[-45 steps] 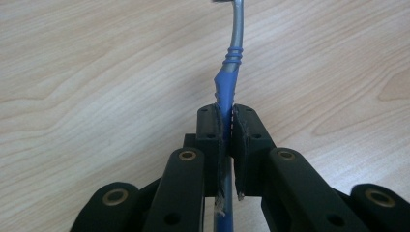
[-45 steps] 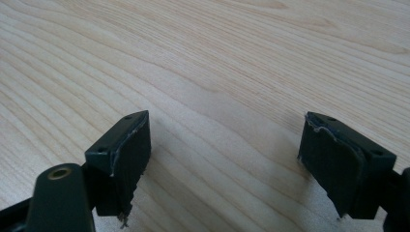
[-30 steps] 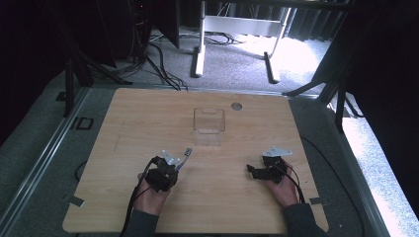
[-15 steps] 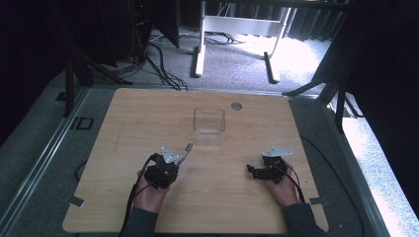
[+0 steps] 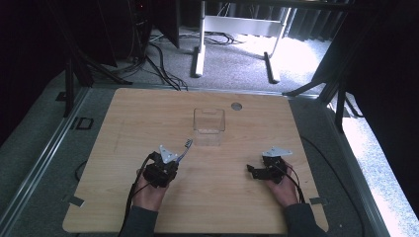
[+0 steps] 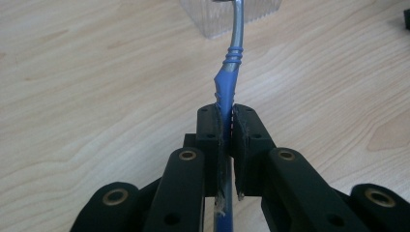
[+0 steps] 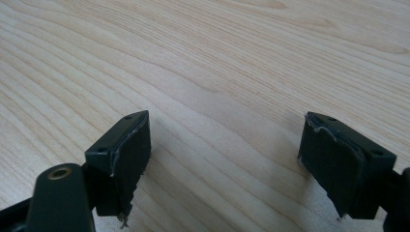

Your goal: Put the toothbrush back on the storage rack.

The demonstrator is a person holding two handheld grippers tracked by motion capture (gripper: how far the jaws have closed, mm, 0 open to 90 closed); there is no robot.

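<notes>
Left gripper view: left tool (image 6: pixel 225 145) clamps a blue-handled fork (image 6: pixel 228 77) near the clear box (image 5: pixel 209 121); right tool (image 7: pixel 227 164) gapes.

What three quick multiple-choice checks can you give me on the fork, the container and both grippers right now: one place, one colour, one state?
1. The clear container stands:
A. on the table's far middle
B. at the near left corner
C. on the floor

2. The fork handle is:
A. red
B. blue
C. green

3. The right gripper is:
A. shut on the fork
B. shut, holding nothing
C. open, holding nothing

Answers: 1 A, the high view shows it beyond both hands. 2 B, blue plastic runs up between the left gripper's jaws. 3 C, its jaws stand wide apart over bare table.
</notes>
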